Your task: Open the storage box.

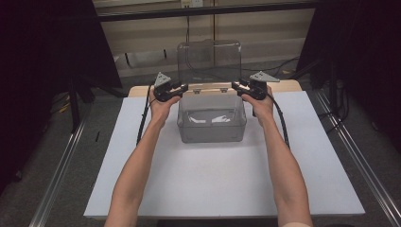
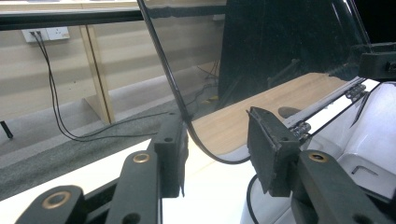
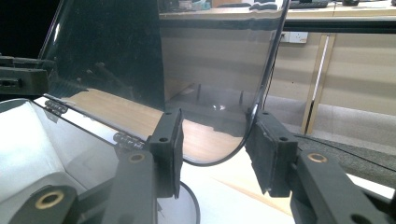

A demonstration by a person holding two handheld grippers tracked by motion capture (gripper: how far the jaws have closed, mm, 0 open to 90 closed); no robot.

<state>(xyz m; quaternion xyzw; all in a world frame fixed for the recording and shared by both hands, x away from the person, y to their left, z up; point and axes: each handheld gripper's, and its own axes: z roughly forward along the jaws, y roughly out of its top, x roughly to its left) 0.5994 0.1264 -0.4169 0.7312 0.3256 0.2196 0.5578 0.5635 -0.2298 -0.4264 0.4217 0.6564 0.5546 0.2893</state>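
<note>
The clear plastic box (image 1: 211,117) is sitting at the far middle of the white table (image 1: 227,179), and its hinged transparent lid (image 1: 209,60) is standing upright at the far edge. The left gripper (image 1: 182,88) is hovering at the lid's lower left corner, the right gripper (image 1: 238,85) at the lower right, both just above the box's back rim.

In the left gripper view the jaws are standing wide, the lid's rounded corner (image 2: 196,140) passing between the two pads without either one touching it. Same story in the right gripper view: jaws wide apart, the lid's curved edge (image 3: 254,112) running close by the right-hand pad, nothing pinched yet.

So the lid is being straddled on both sides, not gripped. To do this well, I'd say both sets of jaws want to be squeezing down evenly on the edges, low but clear of the hinges (image 3: 122,137), and then swinging together around the hinge line. One side leading would likely be twisting the thin panel or sliding the light box across the table.
</note>
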